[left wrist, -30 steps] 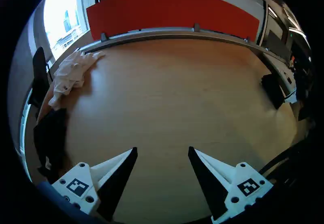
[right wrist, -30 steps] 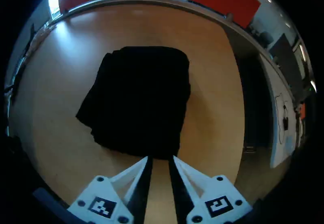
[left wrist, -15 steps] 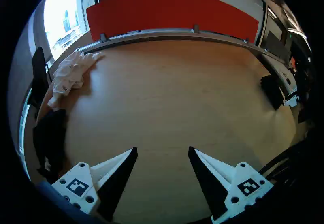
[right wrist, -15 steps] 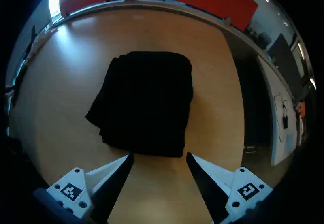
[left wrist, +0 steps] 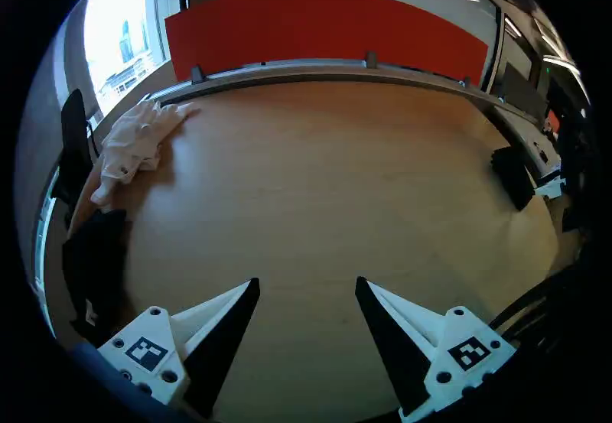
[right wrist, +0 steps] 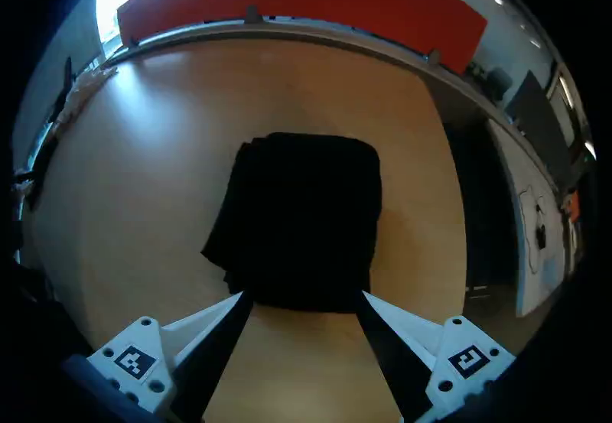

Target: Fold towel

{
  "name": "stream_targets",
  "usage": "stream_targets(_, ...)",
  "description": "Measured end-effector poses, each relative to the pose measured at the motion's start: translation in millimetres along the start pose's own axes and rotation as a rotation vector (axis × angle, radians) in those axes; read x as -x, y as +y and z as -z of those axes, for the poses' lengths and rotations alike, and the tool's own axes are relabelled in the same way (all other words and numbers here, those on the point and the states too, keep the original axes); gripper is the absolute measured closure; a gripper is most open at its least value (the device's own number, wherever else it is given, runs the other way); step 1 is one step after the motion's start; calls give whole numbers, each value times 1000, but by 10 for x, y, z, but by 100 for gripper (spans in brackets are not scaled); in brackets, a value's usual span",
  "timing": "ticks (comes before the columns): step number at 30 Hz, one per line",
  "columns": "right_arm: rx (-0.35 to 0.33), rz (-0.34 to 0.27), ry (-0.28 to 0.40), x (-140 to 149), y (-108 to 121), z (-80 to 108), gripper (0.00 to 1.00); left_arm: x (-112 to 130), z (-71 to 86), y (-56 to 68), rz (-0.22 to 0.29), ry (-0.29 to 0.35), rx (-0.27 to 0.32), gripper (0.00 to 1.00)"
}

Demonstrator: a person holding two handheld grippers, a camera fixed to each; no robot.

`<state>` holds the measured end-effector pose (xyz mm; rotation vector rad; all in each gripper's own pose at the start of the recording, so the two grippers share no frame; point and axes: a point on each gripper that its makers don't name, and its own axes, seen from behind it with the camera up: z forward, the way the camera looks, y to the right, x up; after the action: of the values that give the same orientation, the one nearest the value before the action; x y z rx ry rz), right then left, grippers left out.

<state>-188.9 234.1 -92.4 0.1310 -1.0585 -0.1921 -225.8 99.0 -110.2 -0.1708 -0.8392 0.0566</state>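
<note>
While flat, black towel (right wrist: 302,220) lengthwise ahead

I see my left gripper (left wrist: 306,281) with jaws wide apart over the wooden table (left wrist: 329,178), gripping nothing. White crumpled cloth (left wrist: 134,140) far left, dark cloth (left wrist: 92,262) near-left edge, small dark item (left wrist: 511,177) right edge. Red partition (left wrist: 321,29) behind.

No readable text, brands or numbers. Just coded square tags (left wrist: 147,353) on my left gripper (left wrist: 307,281) and on my right gripper (right wrist: 304,294).
</note>
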Motion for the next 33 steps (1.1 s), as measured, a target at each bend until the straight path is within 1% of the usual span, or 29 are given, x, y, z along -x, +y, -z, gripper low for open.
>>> stream_targets(7,-4,-11,71,-252,-186,56,0,-38,31,-68,9,15,-2,7)
stream_targets(12,1,-38,159,-475,-283,131,0,-61,46,-101,17,25,0,7)
stream_targets(15,17,-59,209,-585,-308,184,0,-64,51,-114,20,27,2,7)
stream_targets(24,40,-102,341,-874,-423,356,0,-87,65,-153,18,37,2,7)
stream_targets(30,49,-126,505,-1255,-528,622,0,-141,71,-193,25,53,0,7)
stream_targets(33,56,-128,575,-1411,-571,740,0,-184,80,-220,27,67,-3,7)
